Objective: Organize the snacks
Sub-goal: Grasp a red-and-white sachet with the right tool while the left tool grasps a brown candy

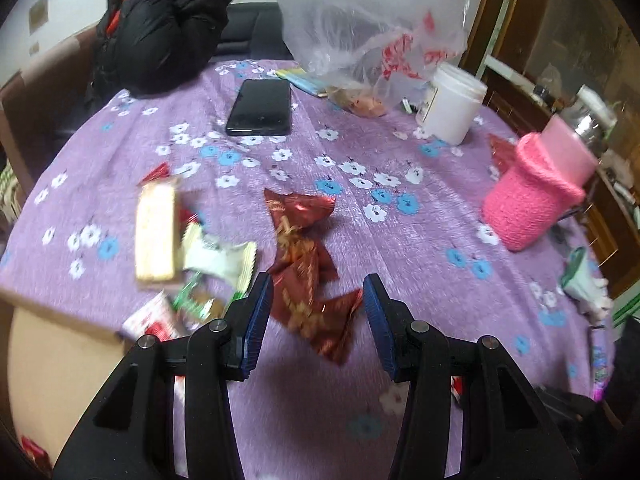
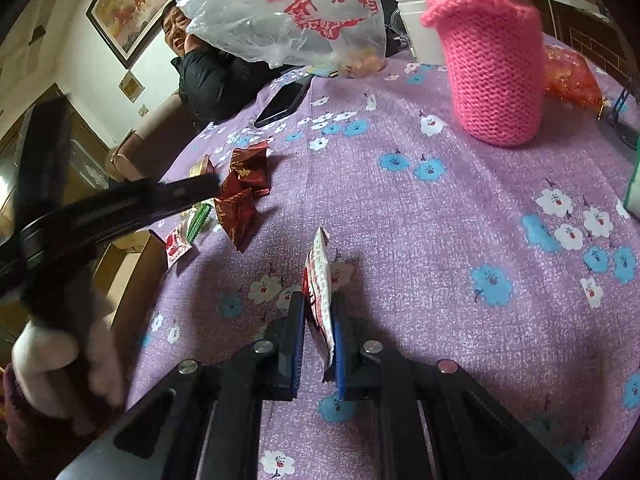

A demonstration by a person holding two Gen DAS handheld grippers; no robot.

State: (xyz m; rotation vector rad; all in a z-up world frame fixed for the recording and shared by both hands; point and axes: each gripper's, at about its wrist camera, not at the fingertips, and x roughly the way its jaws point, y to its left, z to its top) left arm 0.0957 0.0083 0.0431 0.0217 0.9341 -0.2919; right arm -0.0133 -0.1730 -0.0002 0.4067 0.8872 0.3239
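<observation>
Several dark red snack packets (image 1: 304, 264) lie in a loose row on the purple flowered tablecloth (image 1: 400, 240). My left gripper (image 1: 317, 286) hovers open over the nearest one, its pads clear of it. Left of them is a pile: a cream wafer bar (image 1: 156, 232), a white packet (image 1: 218, 258) and green-and-white sweets (image 1: 192, 300). My right gripper (image 2: 318, 304) is shut on a white packet with red print (image 2: 318, 280), held on edge just above the cloth. In the right wrist view the left gripper (image 2: 132, 200) is a black blur above the red packets (image 2: 240, 196).
A black phone (image 1: 260, 108), a clear plastic bag (image 1: 360, 20) and a white jar (image 1: 452, 104) stand at the back. A pink knitted cup (image 1: 532, 196) is on the right. A person in a black jacket (image 1: 160, 28) sits at the far side. The table edge runs at the left.
</observation>
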